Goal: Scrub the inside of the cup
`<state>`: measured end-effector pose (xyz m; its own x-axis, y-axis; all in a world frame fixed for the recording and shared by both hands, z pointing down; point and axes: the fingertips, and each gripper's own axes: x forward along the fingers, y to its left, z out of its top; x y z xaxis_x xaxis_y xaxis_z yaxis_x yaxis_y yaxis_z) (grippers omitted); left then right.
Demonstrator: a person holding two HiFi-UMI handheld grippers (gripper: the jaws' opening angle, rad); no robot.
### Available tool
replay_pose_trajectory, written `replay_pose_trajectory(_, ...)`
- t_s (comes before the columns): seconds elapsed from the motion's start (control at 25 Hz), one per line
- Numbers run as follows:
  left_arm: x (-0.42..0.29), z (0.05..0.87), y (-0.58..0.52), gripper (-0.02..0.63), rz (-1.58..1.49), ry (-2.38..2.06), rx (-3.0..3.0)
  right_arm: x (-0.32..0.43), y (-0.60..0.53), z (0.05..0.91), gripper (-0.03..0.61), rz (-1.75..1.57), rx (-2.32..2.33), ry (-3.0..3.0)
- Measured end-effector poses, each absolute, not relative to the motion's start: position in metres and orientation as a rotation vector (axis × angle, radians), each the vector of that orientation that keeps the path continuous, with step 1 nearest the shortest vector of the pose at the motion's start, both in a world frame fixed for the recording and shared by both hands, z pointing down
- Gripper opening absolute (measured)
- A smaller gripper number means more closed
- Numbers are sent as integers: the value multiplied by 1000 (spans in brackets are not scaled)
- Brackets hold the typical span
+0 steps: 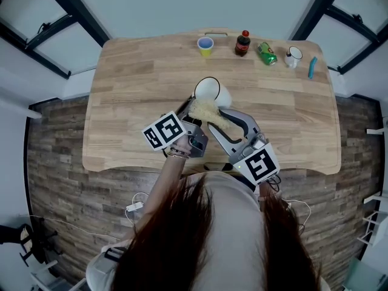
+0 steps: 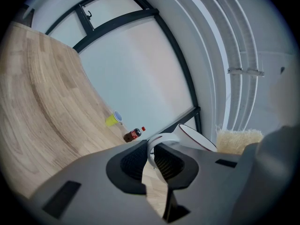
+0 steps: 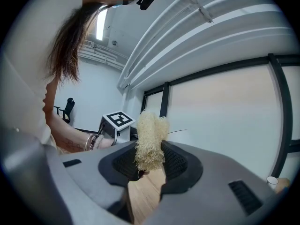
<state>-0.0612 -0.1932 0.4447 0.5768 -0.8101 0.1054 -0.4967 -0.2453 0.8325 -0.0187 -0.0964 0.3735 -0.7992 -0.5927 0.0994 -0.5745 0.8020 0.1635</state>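
A white cup [image 1: 212, 91] with a dark rim is held tilted above the wooden table [image 1: 133, 96]. My left gripper [image 1: 190, 107] is shut on its handle [image 2: 153, 150], and the rim [image 2: 197, 137] shows just past the jaws. My right gripper [image 1: 216, 117] is shut on a pale yellow fibrous scrubber [image 1: 205, 110], which stands up between the pads [image 3: 150, 142]. The scrubber [image 2: 236, 140] sits just outside the cup, close beside its mouth and wall. The cup's inside is mostly hidden from every view.
Along the table's far edge stand a yellow cup [image 1: 205, 45], a cola bottle [image 1: 242, 43], a green can [image 1: 266, 53], a small white mug [image 1: 293, 56] and a teal tool [image 1: 311, 66]. The yellow cup [image 2: 113, 119] and bottle [image 2: 133, 134] also appear in the left gripper view.
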Motion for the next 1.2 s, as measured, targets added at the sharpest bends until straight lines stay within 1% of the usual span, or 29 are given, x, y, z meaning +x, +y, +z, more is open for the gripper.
replay_pose_trajectory(0.96,-54,442,-191,48,-581,-854,1816,-10,-95,364,147,-192,956,-2875)
replay_pose_trajectory(1.2,-51,439,-190,48,-568,-830,1839,-4,-98,360,147,-158,992,-2900)
